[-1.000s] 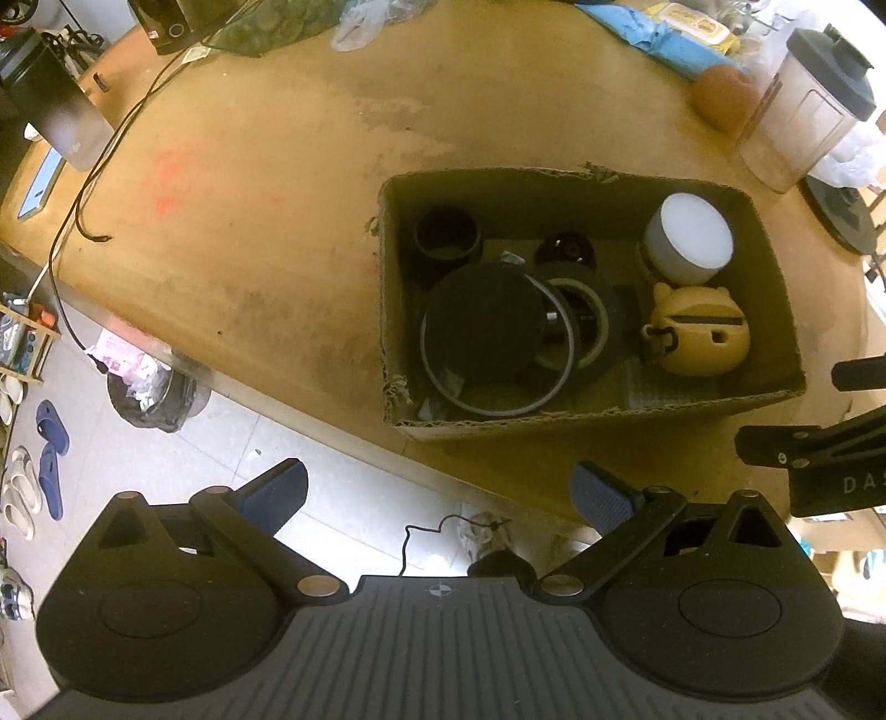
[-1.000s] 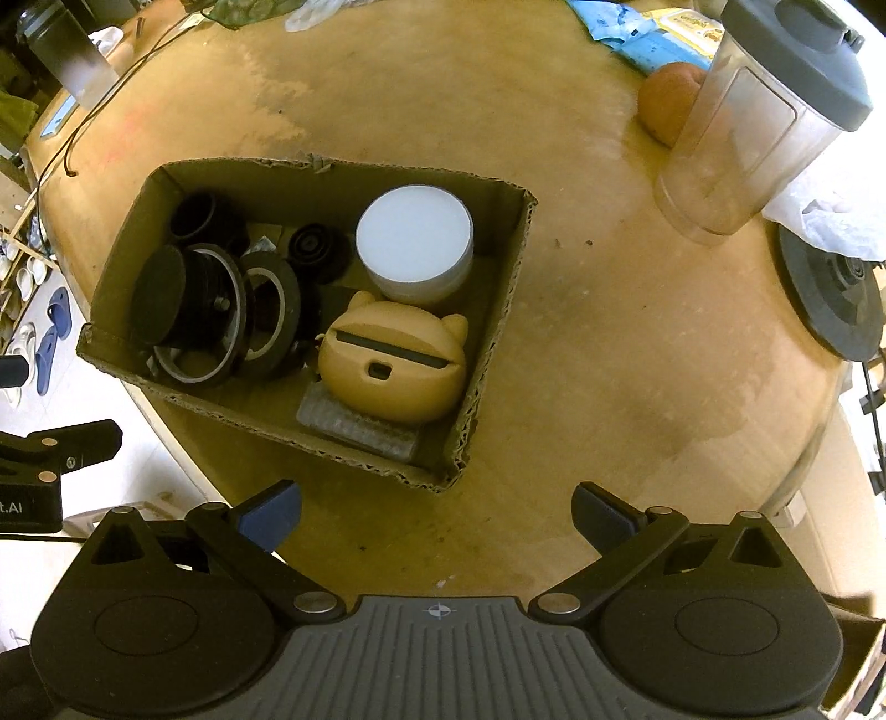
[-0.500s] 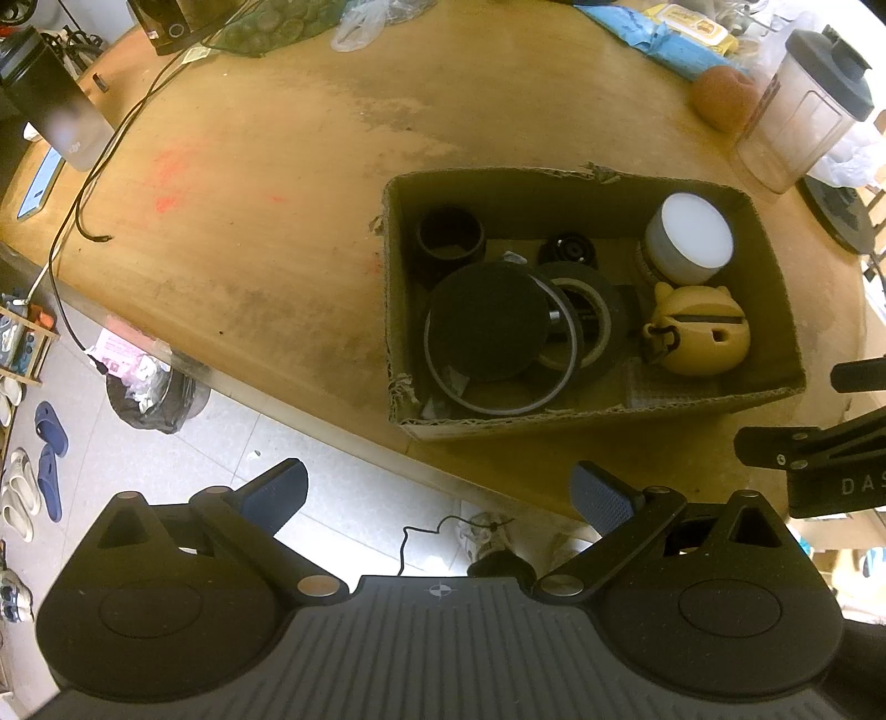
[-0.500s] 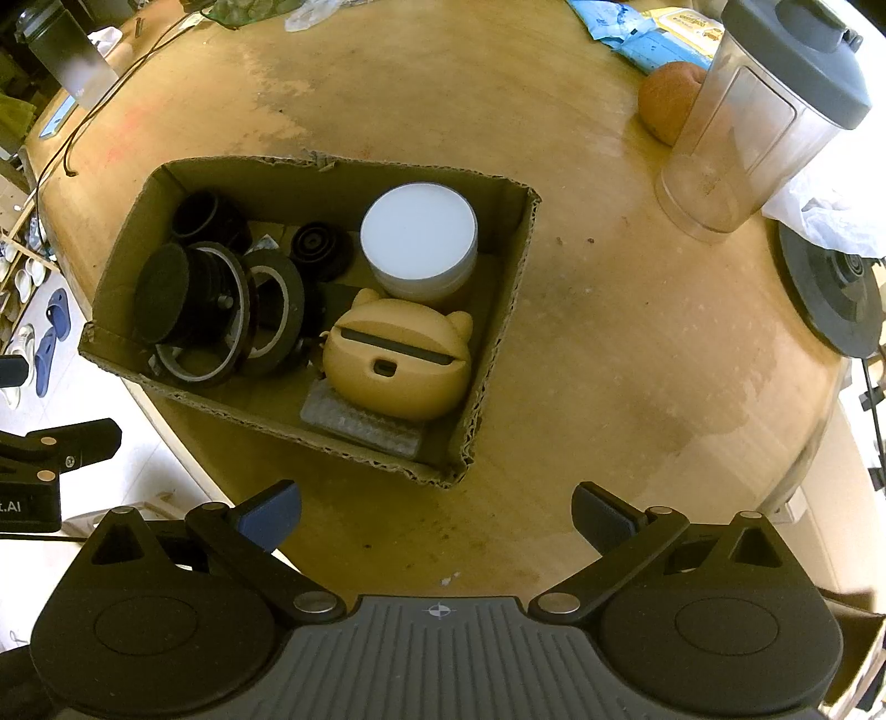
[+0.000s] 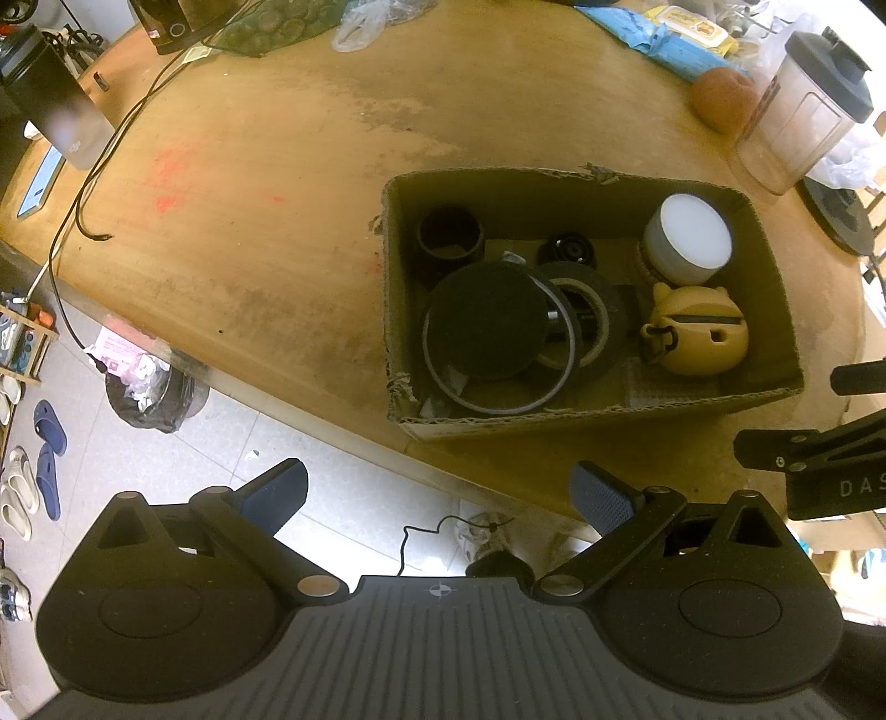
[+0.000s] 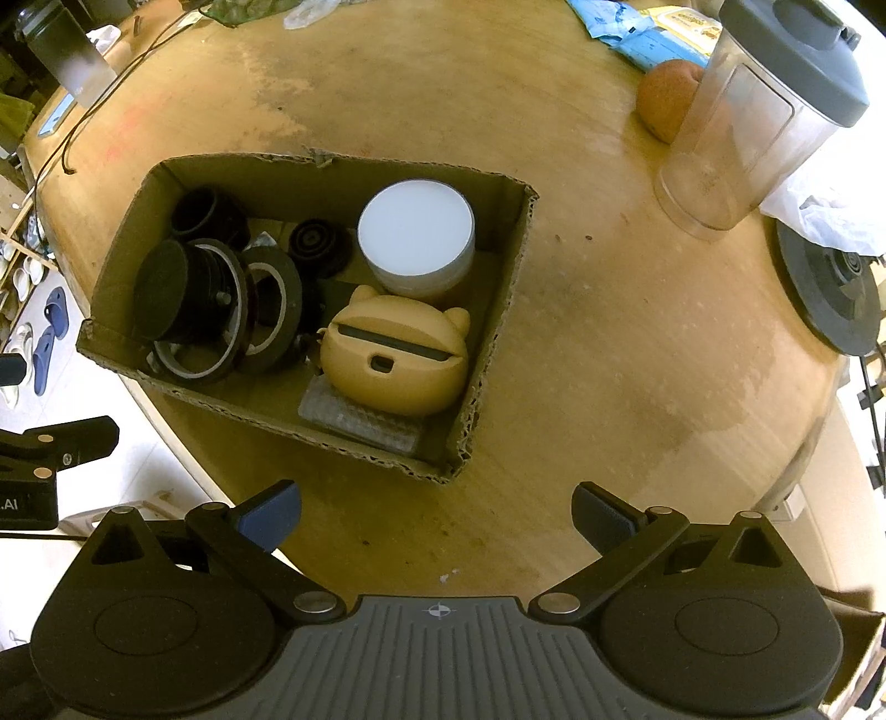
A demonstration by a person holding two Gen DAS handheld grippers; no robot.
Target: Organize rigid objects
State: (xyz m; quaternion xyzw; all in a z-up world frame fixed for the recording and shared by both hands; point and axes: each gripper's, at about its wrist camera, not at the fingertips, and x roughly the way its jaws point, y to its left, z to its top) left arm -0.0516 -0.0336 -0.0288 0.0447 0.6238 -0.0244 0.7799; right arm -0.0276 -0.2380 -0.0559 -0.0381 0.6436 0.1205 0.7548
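Observation:
A cardboard box point(image 5: 581, 412) point(image 6: 493, 354) stands on the round wooden table point(image 5: 249, 221) near its front edge. Inside lie a tan bear-shaped case point(image 5: 700, 338) point(image 6: 396, 354), a white-topped round tin point(image 5: 689, 238) point(image 6: 415, 235), black tape rolls point(image 5: 581, 315) point(image 6: 266, 307), a black disc in a ring point(image 5: 487, 327) point(image 6: 166, 293), a black cup point(image 5: 448, 238) point(image 6: 202, 213) and a small black knob point(image 5: 565, 249) point(image 6: 318, 243). My left gripper point(image 5: 437, 490) is open and empty, above the table's front edge, short of the box. My right gripper point(image 6: 437, 512) is open and empty, above the table in front of the box's near right corner.
A clear blender jar with grey lid point(image 6: 764, 105) point(image 5: 803, 105), an orange fruit point(image 6: 667, 99), blue packets point(image 5: 664, 50) and a black base point(image 6: 830, 293) stand at the back right. A black cable point(image 5: 94, 183) and a bottle point(image 5: 55, 105) lie left. Floor with bin point(image 5: 149, 387) is below.
Both grippers have shifted very slightly; the box sits a touch further right in each view. Nothing was taken hold of or let go.

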